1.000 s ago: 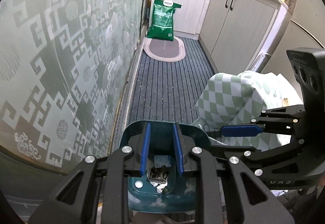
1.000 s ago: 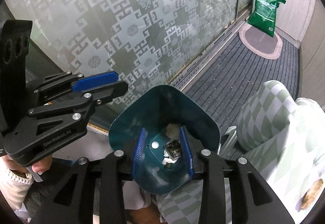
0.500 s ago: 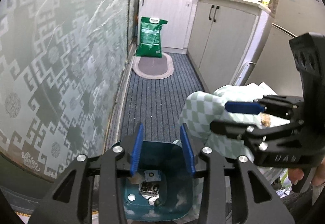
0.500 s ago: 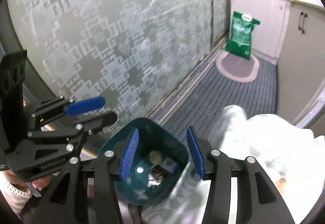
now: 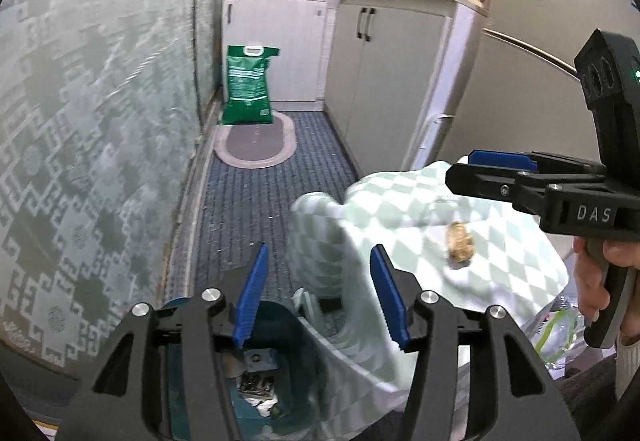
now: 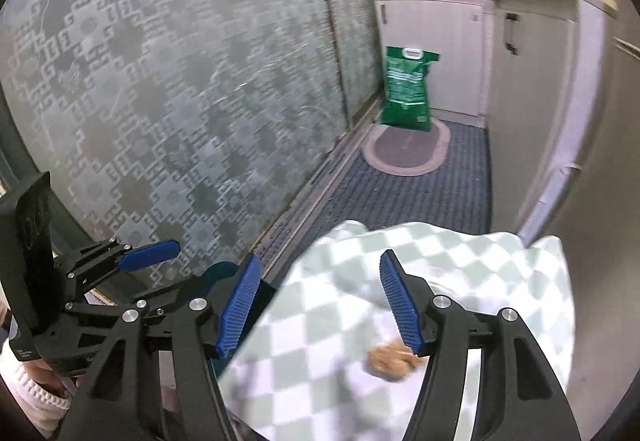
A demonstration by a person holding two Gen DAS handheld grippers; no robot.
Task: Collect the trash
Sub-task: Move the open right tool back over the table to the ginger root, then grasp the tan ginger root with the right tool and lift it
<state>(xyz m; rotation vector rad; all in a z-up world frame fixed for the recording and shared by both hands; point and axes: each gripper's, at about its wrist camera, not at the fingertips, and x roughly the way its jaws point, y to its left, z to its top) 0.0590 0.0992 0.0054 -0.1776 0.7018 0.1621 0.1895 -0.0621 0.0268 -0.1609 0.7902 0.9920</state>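
A teal trash bin (image 5: 280,373) stands on the floor below my left gripper (image 5: 320,297), with crumpled wrappers (image 5: 256,389) inside. A brown crumpled scrap (image 5: 460,241) lies on the green-checked tablecloth (image 5: 400,209). My left gripper is open and empty above the bin's rim and the cloth's corner. My right gripper (image 6: 320,305) is open and empty over the cloth (image 6: 460,269), with the brown scrap (image 6: 388,361) just below its right finger. The bin's rim (image 6: 224,269) peeks out at the left there. The right gripper also shows in the left wrist view (image 5: 500,165).
A frosted patterned glass door (image 5: 80,121) runs along the left. White kitchen cabinets (image 5: 384,81) stand on the right. A green sack (image 5: 248,85) and an oval mat (image 5: 256,141) lie at the far end of the striped floor runner (image 5: 264,201).
Both grippers have risen and opened wider. They moved away from the bin toward the checked tablecloth. The bin has dropped low in both views.
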